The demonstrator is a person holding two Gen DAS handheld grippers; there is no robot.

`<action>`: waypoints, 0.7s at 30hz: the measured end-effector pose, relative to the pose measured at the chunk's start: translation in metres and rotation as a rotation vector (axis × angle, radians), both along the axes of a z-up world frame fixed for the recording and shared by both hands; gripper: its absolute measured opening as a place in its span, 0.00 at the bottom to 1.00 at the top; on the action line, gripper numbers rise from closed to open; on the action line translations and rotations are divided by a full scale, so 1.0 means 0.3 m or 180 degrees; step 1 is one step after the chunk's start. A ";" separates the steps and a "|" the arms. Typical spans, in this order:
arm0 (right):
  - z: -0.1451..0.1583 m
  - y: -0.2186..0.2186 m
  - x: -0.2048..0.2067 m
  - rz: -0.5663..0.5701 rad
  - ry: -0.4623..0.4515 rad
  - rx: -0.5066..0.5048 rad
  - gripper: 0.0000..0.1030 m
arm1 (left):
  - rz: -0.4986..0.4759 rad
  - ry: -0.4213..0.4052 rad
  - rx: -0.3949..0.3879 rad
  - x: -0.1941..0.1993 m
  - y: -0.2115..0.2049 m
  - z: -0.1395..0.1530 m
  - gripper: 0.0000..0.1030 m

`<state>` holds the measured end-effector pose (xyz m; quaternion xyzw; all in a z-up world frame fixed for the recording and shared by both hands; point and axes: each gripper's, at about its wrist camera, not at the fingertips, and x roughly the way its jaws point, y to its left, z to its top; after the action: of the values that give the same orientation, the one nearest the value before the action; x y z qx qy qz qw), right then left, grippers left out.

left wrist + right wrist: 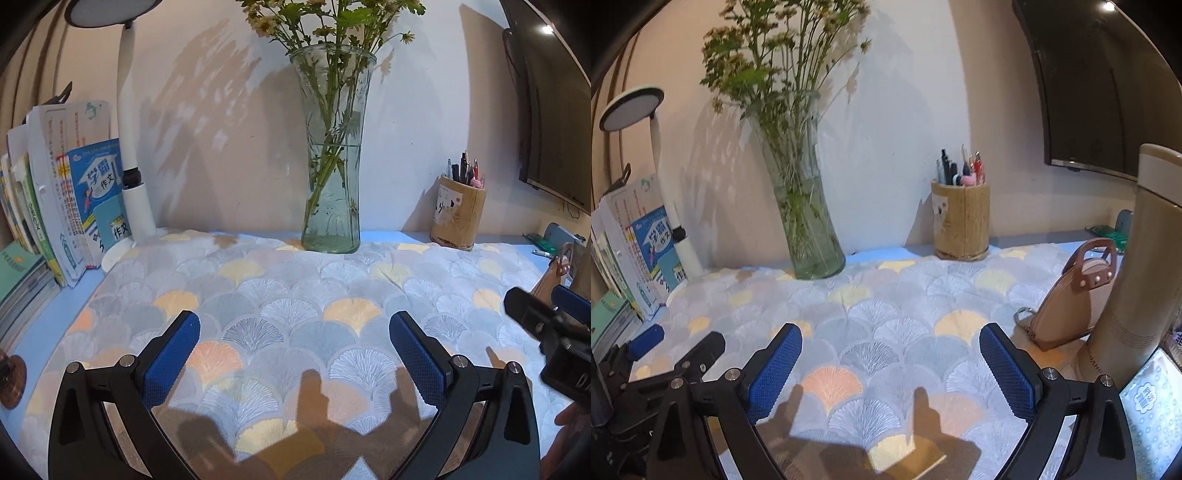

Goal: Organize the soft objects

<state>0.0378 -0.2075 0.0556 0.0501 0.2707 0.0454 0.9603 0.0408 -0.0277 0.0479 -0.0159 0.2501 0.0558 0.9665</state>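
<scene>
- The left gripper [294, 354] has its blue-padded jaws wide apart and holds nothing; it hovers over the fan-patterned quilted cloth [295, 295], in the lower centre of the frame.
- The right gripper [890, 363] is also wide apart and empty, above the same cloth [886, 314].
- The cloth lies spread flat on the light blue table [48, 332], filling the middle of both views.
- A clear glass vase with green flower stems [331, 177] stands at the far edge of the cloth.
- A tan cylindrical pen holder [962, 221] stands right of the vase.
- A small beige bag with brown handle [1075, 295] leans at the right of the frame, next to a tall beige bottle [1137, 266].
</scene>
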 end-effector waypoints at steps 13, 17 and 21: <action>-0.046 0.067 0.033 0.0093 0.0218 -0.0266 0.95 | 0.0000 0.0236 -0.0096 0.030 0.020 -0.021 0.99; -0.057 0.064 0.043 0.0090 0.0284 -0.0258 0.95 | 0.0004 0.0264 -0.0066 0.032 0.015 -0.022 0.99; -0.068 0.066 0.053 0.0085 0.0356 -0.0254 0.95 | -0.0004 0.0333 -0.0103 0.046 0.023 -0.028 0.99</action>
<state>0.0538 -0.1876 0.0352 0.0106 0.3262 0.0444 0.9442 0.0545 -0.0208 0.0396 -0.0285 0.3012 0.0518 0.9517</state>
